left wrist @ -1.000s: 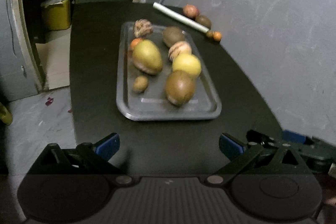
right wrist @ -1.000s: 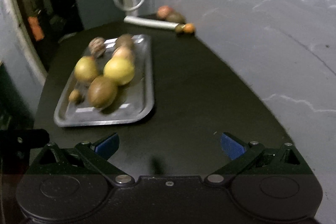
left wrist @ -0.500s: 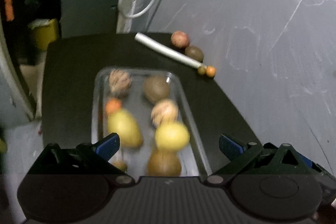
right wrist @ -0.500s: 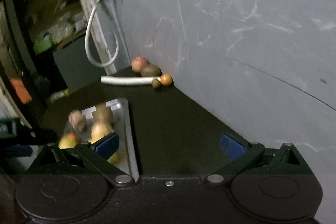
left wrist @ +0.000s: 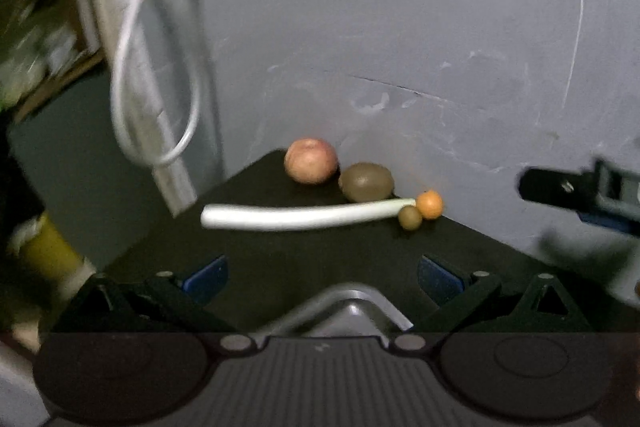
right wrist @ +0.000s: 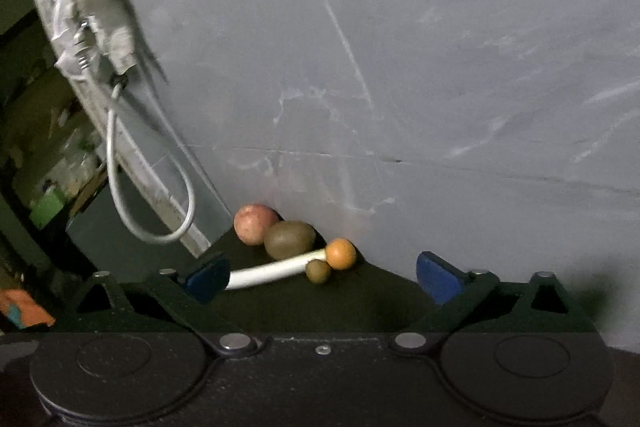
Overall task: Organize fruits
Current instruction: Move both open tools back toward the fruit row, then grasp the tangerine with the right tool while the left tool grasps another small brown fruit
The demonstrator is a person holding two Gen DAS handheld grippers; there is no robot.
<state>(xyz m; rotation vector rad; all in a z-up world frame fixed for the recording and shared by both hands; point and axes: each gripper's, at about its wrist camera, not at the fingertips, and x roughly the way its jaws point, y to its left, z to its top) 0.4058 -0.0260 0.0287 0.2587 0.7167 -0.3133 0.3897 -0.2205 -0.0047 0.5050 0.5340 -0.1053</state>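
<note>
Left gripper [left wrist: 322, 277]: jaws wide apart, nothing held; a tray corner [left wrist: 350, 301] shows at bottom centre. Right gripper [right wrist: 320, 277]: likewise spread and empty. Loose fruits cluster mid-frame at the far table edge against the wall: pink-red round fruit [left wrist: 311, 165], brown kiwi [left wrist: 366, 181] touching it, small orange fruit [left wrist: 429, 204] beside a small olive-brown one [left wrist: 410, 217], both at the end of a pale stalk [left wrist: 304, 215]. Judgement: kiwi light, probably soft-skinned; grip across its short axis, gently. The small round ones are likely to roll; close slowly. Motion blur limits texture detail.
</note>
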